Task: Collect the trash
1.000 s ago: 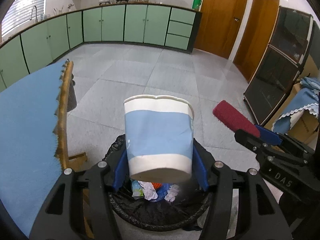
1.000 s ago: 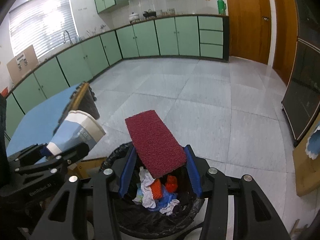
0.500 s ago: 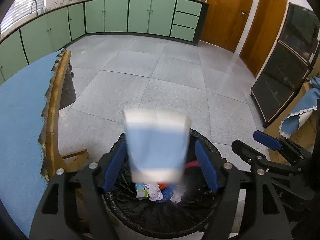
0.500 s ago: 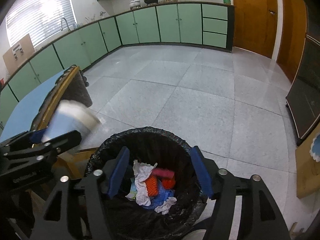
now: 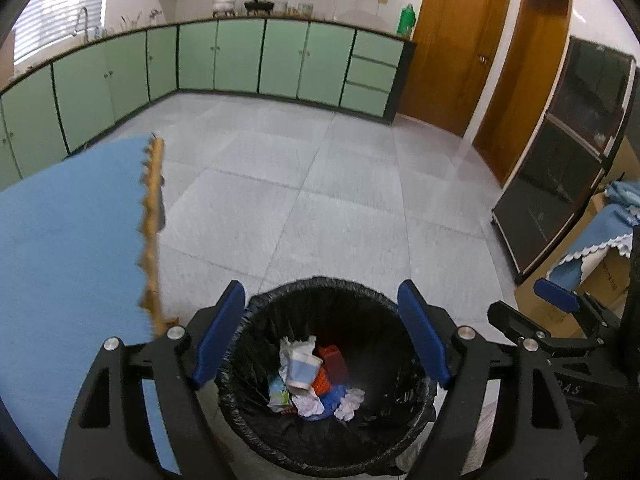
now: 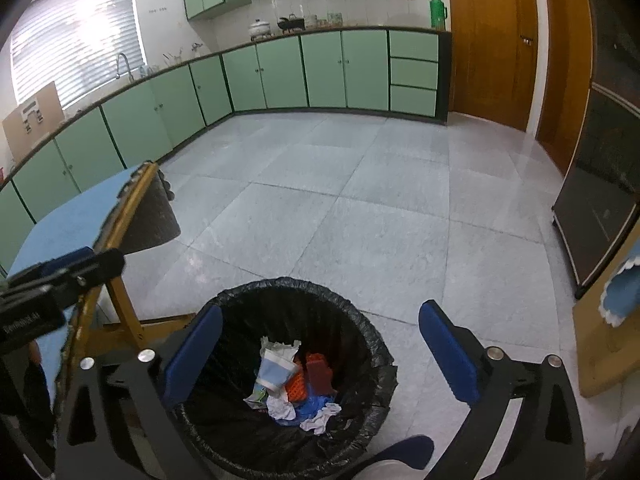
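Note:
A bin with a black liner (image 5: 256, 420) (image 6: 372, 360) stands on the floor below both grippers. In it lie the blue and white paper cup (image 5: 301, 370) (image 6: 275, 372), the dark red sponge (image 5: 335, 365) (image 6: 319, 374), crumpled paper and other scraps. My left gripper (image 5: 320, 340) is open and empty above the bin. My right gripper (image 6: 320, 356) is open and empty above it too. The right gripper shows at the right of the left wrist view (image 5: 556, 300); the left gripper shows at the left of the right wrist view (image 6: 60, 276).
A table with a blue cloth (image 5: 60, 248) (image 6: 68, 208) stands left of the bin. Grey tiled floor (image 5: 340, 184) stretches to green cabinets (image 5: 280, 60). A dark glass cabinet (image 5: 560, 184) and a cardboard box (image 5: 600, 276) stand at the right.
My left gripper opened and the paper cup fell into the bin. My right gripper opened and the red sponge fell in too. Both now lie among the trash.

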Motion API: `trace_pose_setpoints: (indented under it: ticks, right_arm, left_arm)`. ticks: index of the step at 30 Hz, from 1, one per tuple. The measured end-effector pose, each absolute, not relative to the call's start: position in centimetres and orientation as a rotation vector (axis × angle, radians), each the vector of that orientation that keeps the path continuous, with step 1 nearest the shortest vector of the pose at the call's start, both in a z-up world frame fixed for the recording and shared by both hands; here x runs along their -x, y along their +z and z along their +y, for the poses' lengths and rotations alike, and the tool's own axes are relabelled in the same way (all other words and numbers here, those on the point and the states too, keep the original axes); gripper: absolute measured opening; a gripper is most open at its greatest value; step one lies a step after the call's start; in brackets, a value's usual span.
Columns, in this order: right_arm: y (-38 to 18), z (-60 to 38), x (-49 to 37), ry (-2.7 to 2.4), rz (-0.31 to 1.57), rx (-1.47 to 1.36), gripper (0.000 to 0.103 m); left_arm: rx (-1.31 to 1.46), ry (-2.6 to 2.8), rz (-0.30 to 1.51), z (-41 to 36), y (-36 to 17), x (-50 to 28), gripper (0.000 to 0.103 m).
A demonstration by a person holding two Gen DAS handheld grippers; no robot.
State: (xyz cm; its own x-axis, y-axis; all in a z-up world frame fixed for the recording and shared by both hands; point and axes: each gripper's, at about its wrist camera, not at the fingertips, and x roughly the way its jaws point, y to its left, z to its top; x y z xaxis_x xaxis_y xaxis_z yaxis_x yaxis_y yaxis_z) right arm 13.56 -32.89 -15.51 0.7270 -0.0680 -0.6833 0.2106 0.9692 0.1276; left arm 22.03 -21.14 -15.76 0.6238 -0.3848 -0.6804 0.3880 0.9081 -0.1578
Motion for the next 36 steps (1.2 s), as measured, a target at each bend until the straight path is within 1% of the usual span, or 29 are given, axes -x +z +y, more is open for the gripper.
trace_pose_setpoints:
  ticks: [10,27,36]
  right_arm:
    - [-10.5,-30.4,-10.6,-0.077,0.699,-0.253,0.097]
    - [-4.5,-24.2,-5.5,0.013,0.637,-0.204,0.097]
    - [-1.8,-21.5,-3.5,0.081,0.575,-0.159,0.097]
  left_arm:
    - [0.007,-0.4,0.703,-16.9,-10.2,-17.3,0.088]
    - [-0.01,-0.323,0.64,-12.1,-5.3,-9.2,0.091]
    - [0.03,-0.299,0.611,-9.9,-3.7,-6.7,0.091]
